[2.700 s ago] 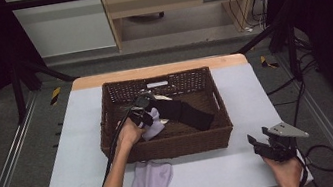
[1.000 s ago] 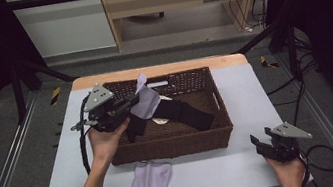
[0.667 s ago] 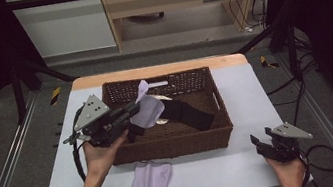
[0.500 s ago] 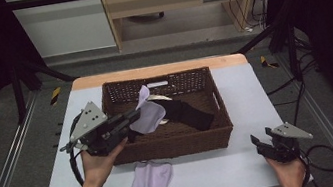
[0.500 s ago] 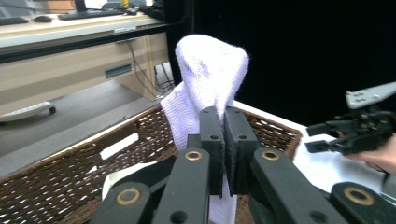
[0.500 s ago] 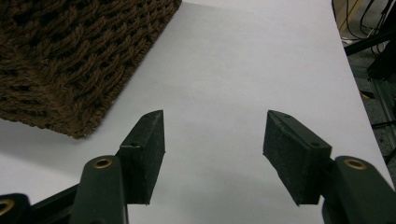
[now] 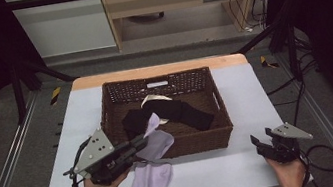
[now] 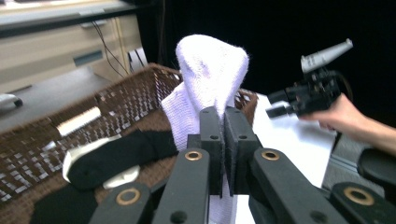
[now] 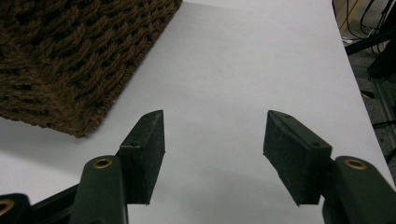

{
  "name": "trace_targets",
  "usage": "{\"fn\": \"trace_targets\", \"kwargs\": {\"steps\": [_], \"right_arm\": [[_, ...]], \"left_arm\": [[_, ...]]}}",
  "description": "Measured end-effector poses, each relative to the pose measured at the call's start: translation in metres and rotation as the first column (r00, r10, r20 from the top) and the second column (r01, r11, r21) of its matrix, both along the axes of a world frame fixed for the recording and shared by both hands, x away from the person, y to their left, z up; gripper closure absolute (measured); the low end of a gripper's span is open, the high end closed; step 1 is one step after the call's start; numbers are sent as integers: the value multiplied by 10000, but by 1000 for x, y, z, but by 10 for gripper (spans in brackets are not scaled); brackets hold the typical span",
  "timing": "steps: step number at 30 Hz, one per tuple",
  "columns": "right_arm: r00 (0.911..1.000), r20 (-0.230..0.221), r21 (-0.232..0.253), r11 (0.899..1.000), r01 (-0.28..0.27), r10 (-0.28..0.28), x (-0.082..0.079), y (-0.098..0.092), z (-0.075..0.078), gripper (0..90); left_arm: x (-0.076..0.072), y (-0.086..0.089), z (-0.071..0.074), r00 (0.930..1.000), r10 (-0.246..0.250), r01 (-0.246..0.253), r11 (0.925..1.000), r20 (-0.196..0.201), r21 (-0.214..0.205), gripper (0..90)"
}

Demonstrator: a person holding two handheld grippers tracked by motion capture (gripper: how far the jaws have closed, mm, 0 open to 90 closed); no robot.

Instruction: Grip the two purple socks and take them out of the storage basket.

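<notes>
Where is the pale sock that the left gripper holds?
In the high view, the sock hangs from the left gripper, against the basket's front left corner, above another pale sock.

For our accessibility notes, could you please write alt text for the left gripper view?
The left claw is shut on a pale lilac knitted sock, holding it above the dark brown woven wicker basket. Black socks lie inside the basket, and the right claw shows farther off over the white table.

Lavender sock (image 8: pixel 205 88) bottom hidden behind left gripper (image 8: pixel 223 154) jaws; black sock (image 8: pixel 109 156) cut off at frame edge.
</notes>
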State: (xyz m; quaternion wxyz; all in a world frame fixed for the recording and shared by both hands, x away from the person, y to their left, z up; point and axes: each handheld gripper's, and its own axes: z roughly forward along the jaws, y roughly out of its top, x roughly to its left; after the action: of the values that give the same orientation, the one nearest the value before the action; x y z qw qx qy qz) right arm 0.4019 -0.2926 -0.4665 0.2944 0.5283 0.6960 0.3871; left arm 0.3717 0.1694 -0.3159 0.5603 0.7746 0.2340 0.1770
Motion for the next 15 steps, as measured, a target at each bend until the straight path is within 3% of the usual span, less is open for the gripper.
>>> {"fn": "trace_targets", "kwargs": {"steps": [9,15], "right_arm": [[10000,10,-31,10000,-18,18,0,0,0,387],[10000,-17,-36,10000,-20,20,0,1,0,386]], "left_arm": [[-10,-5,-34,9963,-362,404,9978,-785,530,863],[-10,-6,-56,9897,-385,504,9952,-1378,843,863]]}}
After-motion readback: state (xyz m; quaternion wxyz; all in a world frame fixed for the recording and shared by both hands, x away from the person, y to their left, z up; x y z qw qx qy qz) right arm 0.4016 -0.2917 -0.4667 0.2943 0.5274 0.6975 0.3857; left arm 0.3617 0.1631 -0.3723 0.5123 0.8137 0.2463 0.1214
